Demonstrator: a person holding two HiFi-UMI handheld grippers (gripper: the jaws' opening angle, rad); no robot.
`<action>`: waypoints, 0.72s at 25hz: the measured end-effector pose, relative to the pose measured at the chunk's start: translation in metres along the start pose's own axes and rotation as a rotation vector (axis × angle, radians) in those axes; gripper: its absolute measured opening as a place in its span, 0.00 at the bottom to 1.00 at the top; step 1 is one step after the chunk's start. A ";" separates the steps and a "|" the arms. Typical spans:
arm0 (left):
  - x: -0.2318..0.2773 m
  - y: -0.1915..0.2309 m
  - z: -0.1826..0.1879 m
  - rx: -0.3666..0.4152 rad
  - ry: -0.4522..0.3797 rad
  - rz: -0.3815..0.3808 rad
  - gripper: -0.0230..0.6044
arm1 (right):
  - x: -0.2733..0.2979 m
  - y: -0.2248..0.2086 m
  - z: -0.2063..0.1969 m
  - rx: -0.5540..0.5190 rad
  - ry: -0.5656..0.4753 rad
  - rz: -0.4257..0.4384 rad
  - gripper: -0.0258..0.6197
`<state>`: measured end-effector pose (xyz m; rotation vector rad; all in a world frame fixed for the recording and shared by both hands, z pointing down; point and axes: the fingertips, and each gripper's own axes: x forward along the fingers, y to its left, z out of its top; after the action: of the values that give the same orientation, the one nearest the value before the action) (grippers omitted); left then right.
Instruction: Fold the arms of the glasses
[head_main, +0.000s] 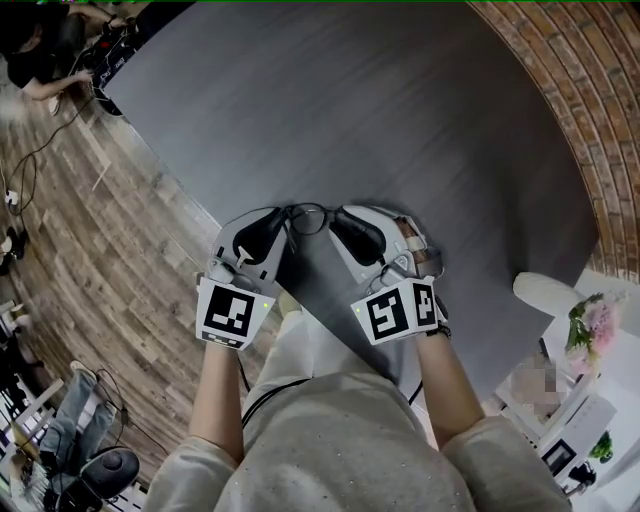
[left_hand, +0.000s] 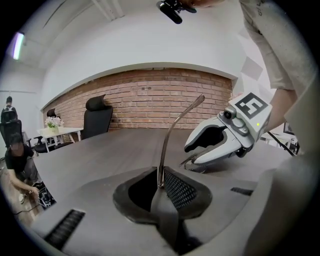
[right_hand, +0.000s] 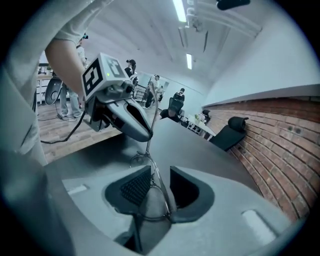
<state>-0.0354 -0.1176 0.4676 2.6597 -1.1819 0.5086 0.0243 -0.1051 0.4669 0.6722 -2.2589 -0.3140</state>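
Fingers (left_hand: 182, 190) of left gripper (left_hand: 160, 186): glasses (left_hand: 175, 120) arm end hidden

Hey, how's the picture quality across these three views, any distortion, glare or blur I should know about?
Head view: evenly lit, wide-angle bend curves the table edge and brick wall. Left gripper view: heavy fisheye, dark corners, the wall bows into an arch, the arm of the glasses is fairly sharp. Right gripper view: same fisheye, ceiling strip lights blown out white, the nearest part of the glasses looks soft.
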 end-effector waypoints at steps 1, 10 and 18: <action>-0.001 0.000 0.000 -0.002 0.000 0.001 0.10 | -0.004 -0.001 0.002 0.014 -0.010 -0.003 0.22; -0.019 -0.007 -0.004 -0.003 0.005 0.007 0.10 | -0.040 -0.021 0.059 0.201 -0.205 -0.041 0.14; -0.040 0.006 0.007 -0.077 -0.054 0.076 0.10 | -0.066 -0.030 0.112 0.392 -0.378 -0.016 0.13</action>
<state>-0.0627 -0.0963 0.4461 2.5868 -1.2955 0.3964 -0.0067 -0.0912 0.3381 0.8917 -2.7126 0.0019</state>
